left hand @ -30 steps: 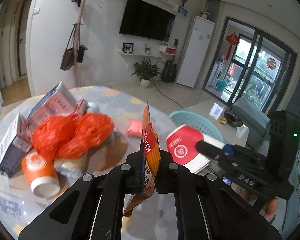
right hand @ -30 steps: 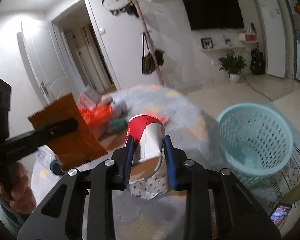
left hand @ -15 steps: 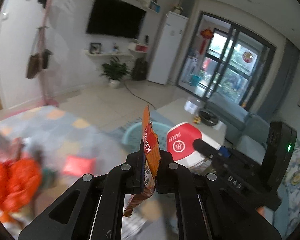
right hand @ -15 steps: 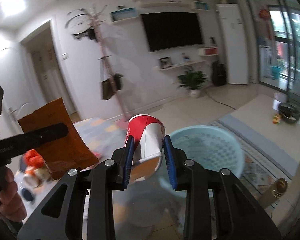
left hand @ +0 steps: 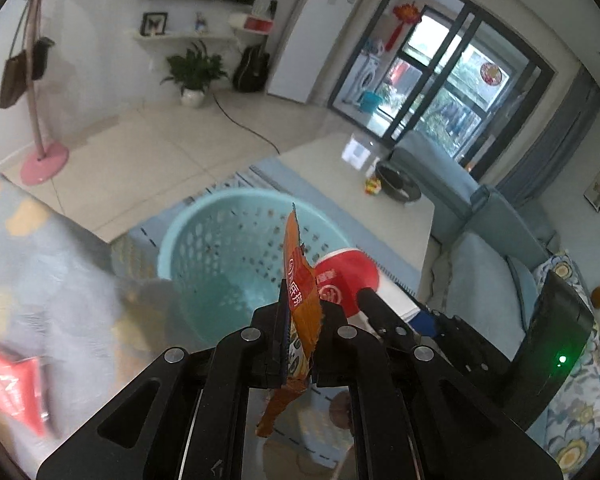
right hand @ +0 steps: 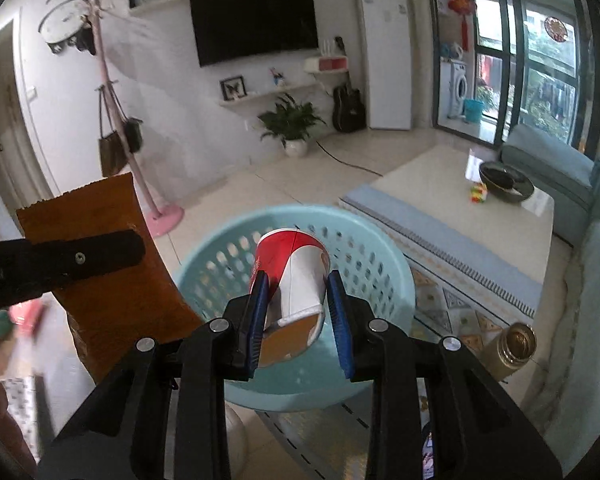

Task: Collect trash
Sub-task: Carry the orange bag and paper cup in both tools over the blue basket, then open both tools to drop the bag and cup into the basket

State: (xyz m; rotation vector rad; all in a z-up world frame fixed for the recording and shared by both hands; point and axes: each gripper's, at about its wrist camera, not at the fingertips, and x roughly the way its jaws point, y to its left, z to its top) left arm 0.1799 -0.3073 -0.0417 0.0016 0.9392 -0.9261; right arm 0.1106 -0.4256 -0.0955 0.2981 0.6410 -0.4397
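Observation:
My left gripper (left hand: 300, 312) is shut on a flat orange snack wrapper (left hand: 300, 280) that stands on edge between its pads. The same wrapper (right hand: 108, 264) shows broadside at the left of the right wrist view, pinched by the left gripper's black finger. My right gripper (right hand: 296, 284) is shut on a red and white paper cup (right hand: 296, 268), its mouth toward the camera. Both hang above a pale blue perforated basket (right hand: 380, 256) on the floor. In the left wrist view the cup (left hand: 344, 280) sits right of the wrapper, over the basket (left hand: 204, 248).
The patterned table edge (left hand: 40, 272) with a red packet (left hand: 12, 384) lies at lower left. A low white coffee table (right hand: 460, 216), a blue sofa (right hand: 552, 160), a brass jar (right hand: 516, 344) and a pink coat stand base (right hand: 164, 216) surround the basket.
Both grippers swung away from the table of trash toward the blue basket and tipped downward. The basket now lies right under the wrapper and the cup. Both grips are unchanged.

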